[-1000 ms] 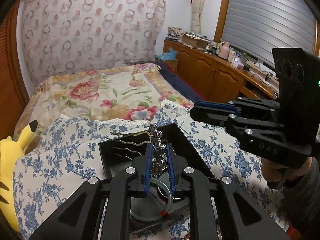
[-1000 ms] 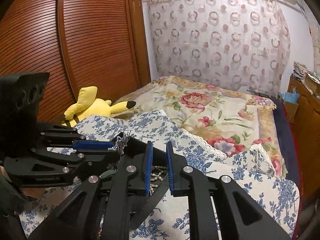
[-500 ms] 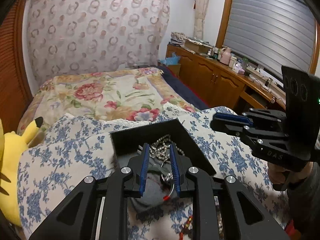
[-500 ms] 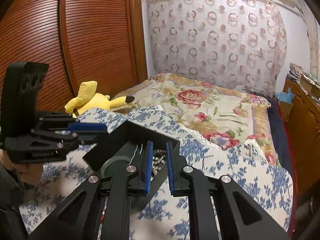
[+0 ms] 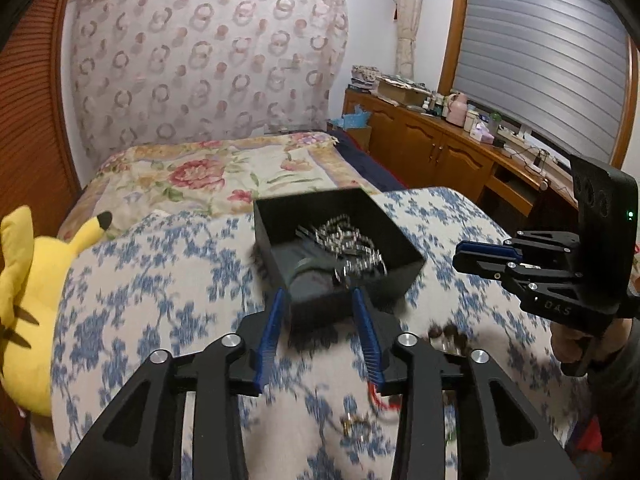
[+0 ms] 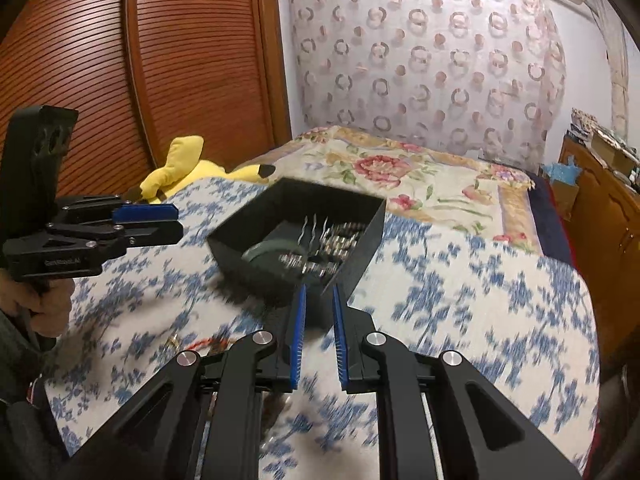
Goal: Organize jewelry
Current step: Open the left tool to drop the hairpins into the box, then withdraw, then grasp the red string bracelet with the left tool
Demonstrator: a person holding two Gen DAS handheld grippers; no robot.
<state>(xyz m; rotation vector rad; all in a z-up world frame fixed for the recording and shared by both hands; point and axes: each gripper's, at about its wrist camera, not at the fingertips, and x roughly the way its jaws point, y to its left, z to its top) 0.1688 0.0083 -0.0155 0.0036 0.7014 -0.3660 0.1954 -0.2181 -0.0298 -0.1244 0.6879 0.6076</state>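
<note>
Black box (image 5: 340, 240) is holding chains; left gripper (image 5: 320, 336), jaws just opening and empty, is backing off; right gripper (image 6: 318, 336), nearly closed, empty. Next: approach loose pieces (image 5: 356, 424) slowly.

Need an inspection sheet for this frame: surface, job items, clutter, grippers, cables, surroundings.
Surface: blue floral quilt on a bed, wrinkled, blurred.
Job's things: black box on the quilt holds silver chain jewelry, a greenish bangle and wavy hair pins. Small gold piece and red cord piece lie loose on the quilt outside it.
Clutter: yellow plush toy at the quilt's edge.
Grippers: left gripper jaws have just been opening, nothing between them; right gripper jaws narrowly apart, empty.
Cables: wires on the wooden counter by the window.
Surroundings: patterned curtain, wooden slatted doors, shuttered window.
</note>
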